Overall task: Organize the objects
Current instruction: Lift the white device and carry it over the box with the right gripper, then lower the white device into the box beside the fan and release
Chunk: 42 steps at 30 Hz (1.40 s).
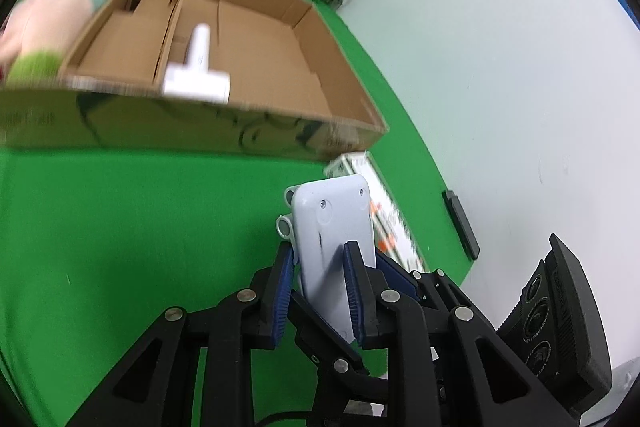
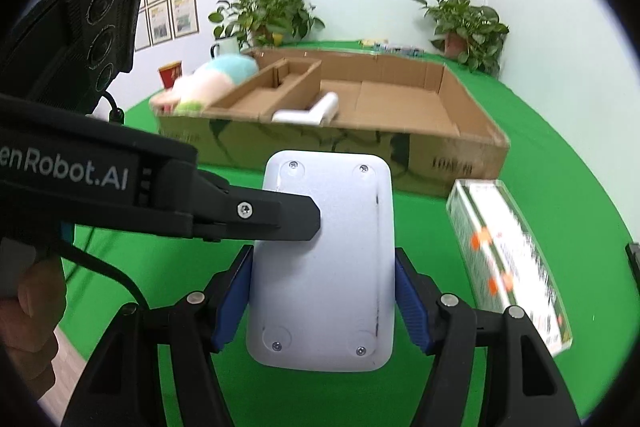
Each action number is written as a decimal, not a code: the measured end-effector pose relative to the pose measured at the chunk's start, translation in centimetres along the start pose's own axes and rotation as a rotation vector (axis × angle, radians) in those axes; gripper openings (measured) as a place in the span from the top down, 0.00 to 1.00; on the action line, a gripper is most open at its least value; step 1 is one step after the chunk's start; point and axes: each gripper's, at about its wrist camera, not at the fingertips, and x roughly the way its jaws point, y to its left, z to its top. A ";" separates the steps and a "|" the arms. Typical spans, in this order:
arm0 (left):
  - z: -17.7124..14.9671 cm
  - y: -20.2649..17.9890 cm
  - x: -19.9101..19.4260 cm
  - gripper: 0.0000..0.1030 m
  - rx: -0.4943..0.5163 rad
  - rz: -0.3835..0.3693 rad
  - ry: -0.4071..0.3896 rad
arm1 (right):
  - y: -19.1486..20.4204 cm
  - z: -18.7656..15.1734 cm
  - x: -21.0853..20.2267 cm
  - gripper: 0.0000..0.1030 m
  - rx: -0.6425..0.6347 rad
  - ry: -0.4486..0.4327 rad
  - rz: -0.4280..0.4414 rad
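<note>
A pale blue-grey flat device [image 2: 324, 259], back side up with screws showing, is held above the green table. My left gripper [image 1: 318, 263] is shut on its flat faces; it shows edge-on in the left wrist view [image 1: 332, 223]. My right gripper [image 2: 324, 291] clamps its two long edges from below. The left gripper's black finger [image 2: 276, 215] reaches in from the left across the device. A shallow cardboard box [image 2: 460, 155] with dividers stands beyond, holding a white T-shaped lint roller [image 2: 310, 111]; the same box [image 1: 192, 131] and roller [image 1: 198, 71] show in the left wrist view.
A long white-and-orange carton [image 2: 508, 259] lies right of the device on the green cloth [image 2: 560, 147]. A pastel plush toy [image 2: 212, 79] leans at the box's left end. Potted plants [image 2: 468, 23] stand at the back. A red cup [image 2: 171, 73] stands far left.
</note>
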 end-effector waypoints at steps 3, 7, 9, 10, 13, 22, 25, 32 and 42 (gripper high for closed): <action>1.8 -0.3 -0.4 0.79 0.016 0.002 -0.020 | -0.3 1.4 0.5 0.37 0.004 -0.026 -0.004; 4.3 -0.3 -1.6 0.79 0.016 -0.001 -0.046 | -0.3 3.5 1.2 0.37 0.003 -0.053 -0.014; 5.8 -0.8 -2.0 0.79 0.029 0.006 -0.073 | -0.1 5.0 1.5 0.37 -0.019 -0.067 -0.024; 6.5 -1.1 -2.3 0.79 0.044 0.013 -0.086 | -0.2 5.8 1.6 0.37 -0.021 -0.081 -0.024; 8.9 -1.7 -3.5 0.79 0.069 0.015 -0.119 | -0.4 8.0 1.9 0.37 -0.024 -0.122 -0.022; 16.7 -2.8 -2.6 0.79 0.104 0.016 -0.094 | -2.3 13.7 4.8 0.37 0.013 -0.117 -0.035; 18.8 -2.7 -1.7 0.79 0.096 0.005 -0.064 | -3.0 15.1 6.0 0.37 0.014 -0.085 -0.046; 22.8 -1.8 0.9 0.79 0.087 0.011 -0.012 | -4.4 17.3 8.8 0.37 0.055 -0.034 -0.051; 22.9 2.8 7.5 0.79 0.020 0.064 0.137 | -6.0 15.3 14.5 0.37 0.121 0.120 0.003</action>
